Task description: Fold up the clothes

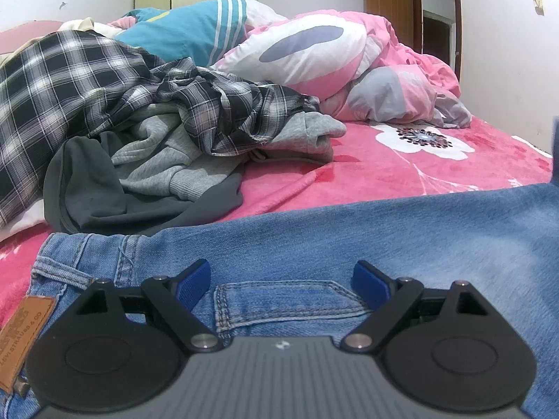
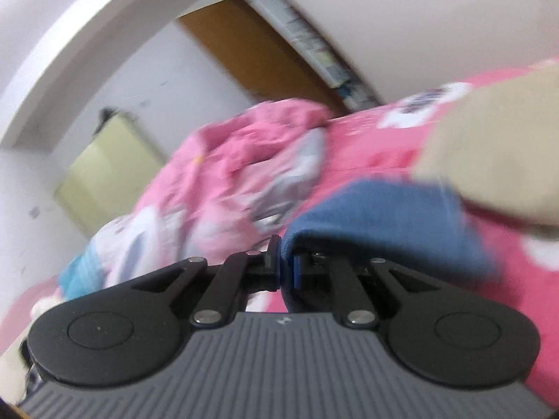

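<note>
- The heap of unfolded clothes [image 1: 146,129] lies at the far left of the bed [image 1: 401,171]: a black-and-white plaid shirt [image 1: 63,80] on top, a grey sweatshirt [image 1: 195,160] and a dark grey garment [image 1: 91,188] spilling out below. Judging by the task, it is pushed aside there to wait its turn and to leave the near part of the bed free as a folding surface.
- The jeans [image 1: 314,230] are spread flat across the near edge of the bed, waistband to the left, with the leather patch [image 1: 24,335] and a back pocket [image 1: 279,300] facing up. Lying flat like this probably keeps the fold line straight.
- The left claw [image 1: 281,282] rests low over the seat of the jeans, above the pocket. Its jaws stand wide apart and grip nothing. It seems placed to steady the waist end while the other end is brought over.
- Behind, the rumpled pink duvet [image 1: 349,59] is bunched toward the far side, out of the working area.
- The right claw [image 2: 284,265] is squeezed closed on a fold of blue denim, very likely the jeans [image 2: 384,216], whose cloth hangs from between the pads. This view is blurred and tilted, with the bed well below, so the cloth appears to be carried in the air, probably a leg end being folded toward the waist.
- A beige shape [image 2: 496,160] at the right is too blurred to identify.
</note>
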Action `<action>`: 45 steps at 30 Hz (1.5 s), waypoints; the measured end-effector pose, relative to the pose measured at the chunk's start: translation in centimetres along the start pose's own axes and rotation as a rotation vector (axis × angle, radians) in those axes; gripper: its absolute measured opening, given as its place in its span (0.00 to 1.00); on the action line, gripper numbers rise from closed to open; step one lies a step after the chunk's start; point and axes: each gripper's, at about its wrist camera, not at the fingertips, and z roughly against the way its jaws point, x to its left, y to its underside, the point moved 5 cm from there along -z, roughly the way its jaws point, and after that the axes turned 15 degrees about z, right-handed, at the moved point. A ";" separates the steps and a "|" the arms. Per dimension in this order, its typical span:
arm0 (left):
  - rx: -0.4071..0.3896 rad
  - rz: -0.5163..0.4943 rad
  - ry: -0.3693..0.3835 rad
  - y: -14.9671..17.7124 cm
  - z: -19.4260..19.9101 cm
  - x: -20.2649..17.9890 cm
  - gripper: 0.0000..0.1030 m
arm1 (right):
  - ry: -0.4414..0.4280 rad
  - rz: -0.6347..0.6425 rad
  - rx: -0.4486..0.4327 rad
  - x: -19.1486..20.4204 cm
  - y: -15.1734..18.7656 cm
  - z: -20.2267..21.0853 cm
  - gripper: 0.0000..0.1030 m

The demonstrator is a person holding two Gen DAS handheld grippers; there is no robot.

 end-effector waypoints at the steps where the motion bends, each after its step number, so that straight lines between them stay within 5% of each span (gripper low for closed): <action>1: 0.001 0.000 0.000 0.0 0.0 0.0 0.87 | -0.045 0.034 0.008 2.3 0.2 -0.1 0.05; 7: 0.007 0.010 0.012 -0.1 0.1 0.2 0.87 | -0.329 0.376 0.100 18.1 5.6 -0.3 0.05; 11: 0.029 0.100 0.064 -0.8 1.5 1.4 0.87 | -0.502 0.461 0.290 23.9 13.4 -0.7 0.05; 14: 0.035 0.233 0.132 -1.6 4.0 3.5 0.87 | -0.504 0.490 0.448 24.4 18.6 -1.3 0.05; 17: 0.020 0.293 0.147 -1.9 6.0 5.6 0.87 | -0.492 0.612 0.472 25.0 20.9 -0.2 0.05; 24: 0.019 0.308 0.108 -1.3 6.7 8.0 0.87 | -0.404 1.418 0.356 29.8 26.6 3.1 0.23; 26: 0.020 0.299 0.094 -1.1 6.4 8.2 0.87 | -0.397 1.322 0.372 29.4 25.6 3.4 0.24; 28: 0.014 0.292 0.100 -1.0 6.4 8.2 0.87 | -0.410 1.138 0.408 28.3 24.0 3.3 0.43; 31: 0.014 0.317 0.123 -1.1 6.7 8.6 0.87 | -0.454 0.737 0.470 25.8 21.2 2.4 0.54; 37: 0.007 0.365 0.137 -1.5 7.6 9.5 0.87 | -0.480 -0.325 0.523 17.5 20.2 -1.1 0.61; 39: 0.001 0.380 0.141 -1.6 8.0 10.0 0.87 | -0.447 -0.473 0.511 16.4 20.6 -1.5 0.60; 42: -0.016 0.393 0.143 -1.8 8.9 10.5 0.86 | -0.393 -0.651 0.490 15.2 21.1 -2.0 0.53; 43: -0.023 0.397 0.146 -1.8 9.2 10.7 0.86 | -0.374 -0.710 0.482 14.8 21.3 -2.2 0.37; 45: -0.045 0.401 0.133 -1.9 10.0 11.0 0.87 | -0.352 -0.624 0.492 15.3 20.9 -2.5 0.12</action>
